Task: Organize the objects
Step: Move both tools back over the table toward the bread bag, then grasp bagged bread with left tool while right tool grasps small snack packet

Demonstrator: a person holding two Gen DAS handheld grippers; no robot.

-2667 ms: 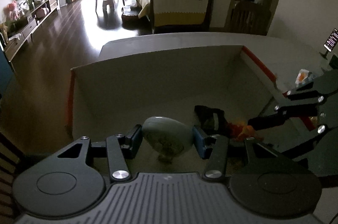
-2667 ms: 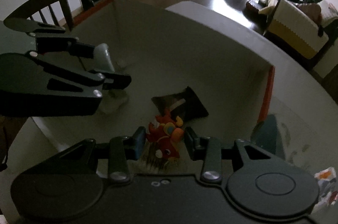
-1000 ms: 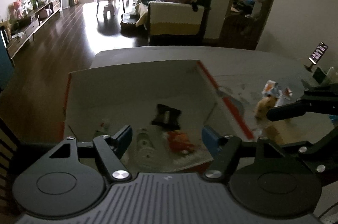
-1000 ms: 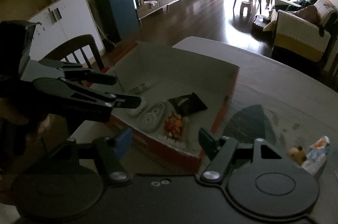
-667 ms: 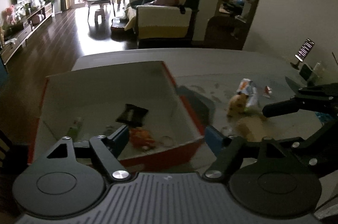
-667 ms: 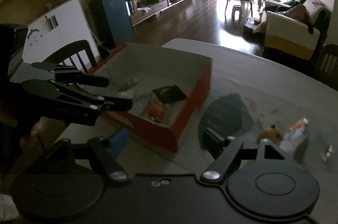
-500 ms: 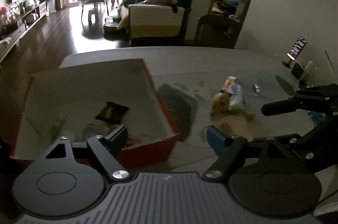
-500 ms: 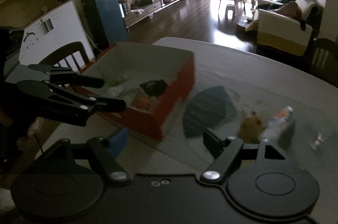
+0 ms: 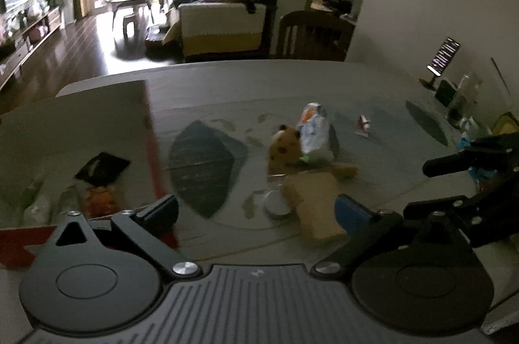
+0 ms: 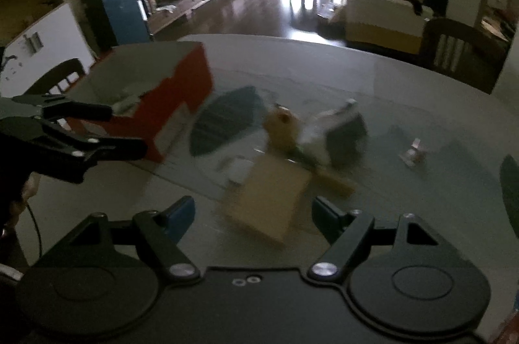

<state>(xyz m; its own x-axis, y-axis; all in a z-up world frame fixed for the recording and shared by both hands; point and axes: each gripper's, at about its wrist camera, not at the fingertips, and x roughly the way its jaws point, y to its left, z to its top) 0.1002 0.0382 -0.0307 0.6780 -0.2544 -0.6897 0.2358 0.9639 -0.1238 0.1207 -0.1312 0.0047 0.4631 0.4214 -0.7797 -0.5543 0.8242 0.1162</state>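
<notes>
- Your left gripper [image 9: 256, 209] is spread wide and holds nothing; it hangs over the tabletop [image 9: 259, 84] just right of the box [image 9: 152, 130].
- Your right gripper [image 10: 253, 209] is spread wide too, empty, above the tan card [image 10: 269, 198] that lies well right of the box [image 10: 181, 104].
- The box has red outer walls and a pale inside. In it lie a black packet [image 9: 102, 167], an orange toy [image 9: 100, 198] and a green-capped tube [image 9: 30, 193] (all blurred, so finer detail cannot be told).
- Right of the box, a dark leaf-shaped mat [image 9: 201, 165] lies flat on the tabletop.
- Further right of the box sits a small plush [image 9: 282, 146], touching a crinkled snack bag [image 9: 313, 130] on its far side.
- The tan card [image 9: 314, 207] lies on the near side of the plush, with a round white lid [image 9: 274, 203] just beside it, on the side toward the box.
- A small wrapped sweet [image 9: 363, 125] lies apart, further from the box than the bag.
- At the tabletop's far right edge, well away from the box, a phone [image 9: 442, 55] stands on a stand.
</notes>
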